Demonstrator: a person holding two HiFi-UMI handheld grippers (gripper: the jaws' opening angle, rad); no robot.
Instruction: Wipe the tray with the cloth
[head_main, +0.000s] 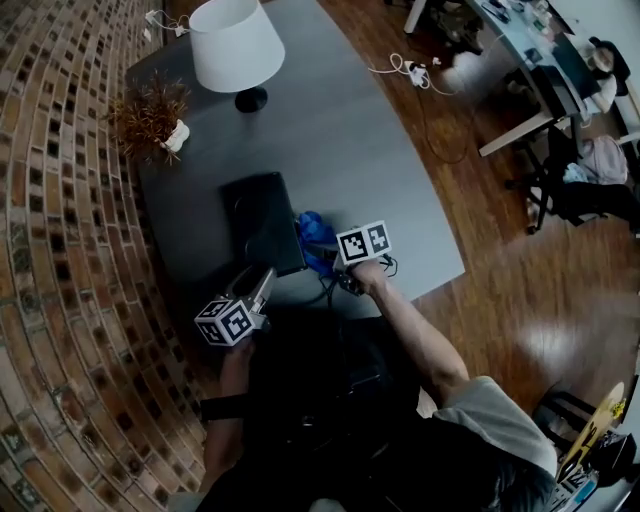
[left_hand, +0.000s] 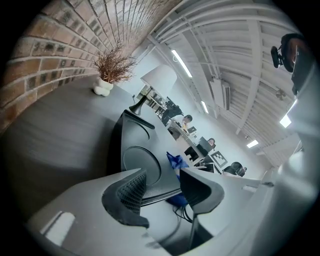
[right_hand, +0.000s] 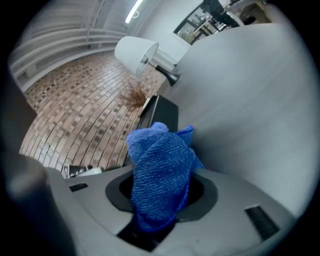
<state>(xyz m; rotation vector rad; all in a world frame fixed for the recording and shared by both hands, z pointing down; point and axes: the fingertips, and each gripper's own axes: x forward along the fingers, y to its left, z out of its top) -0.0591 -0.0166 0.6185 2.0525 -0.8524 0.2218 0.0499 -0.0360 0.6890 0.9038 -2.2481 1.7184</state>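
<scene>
The black tray (head_main: 258, 215) lies on the grey table (head_main: 370, 170), with round recesses in its face (left_hand: 142, 162). My left gripper (head_main: 262, 283) is at the tray's near edge; in the left gripper view that rim runs from one finger across to the other, so the left gripper (left_hand: 162, 192) is shut on it. A blue cloth (head_main: 313, 233) sits just right of the tray. My right gripper (head_main: 335, 258) is shut on the cloth (right_hand: 160, 170), which bunches up out of the jaws and hides the fingertips of the right gripper (right_hand: 160, 200).
A white-shaded lamp (head_main: 237, 45) and a dried plant in a white vase (head_main: 155, 115) stand at the table's far end. A brick wall (head_main: 60, 250) runs along the left. The table's near edge is under my hands. Desks and chairs (head_main: 560, 110) stand far right.
</scene>
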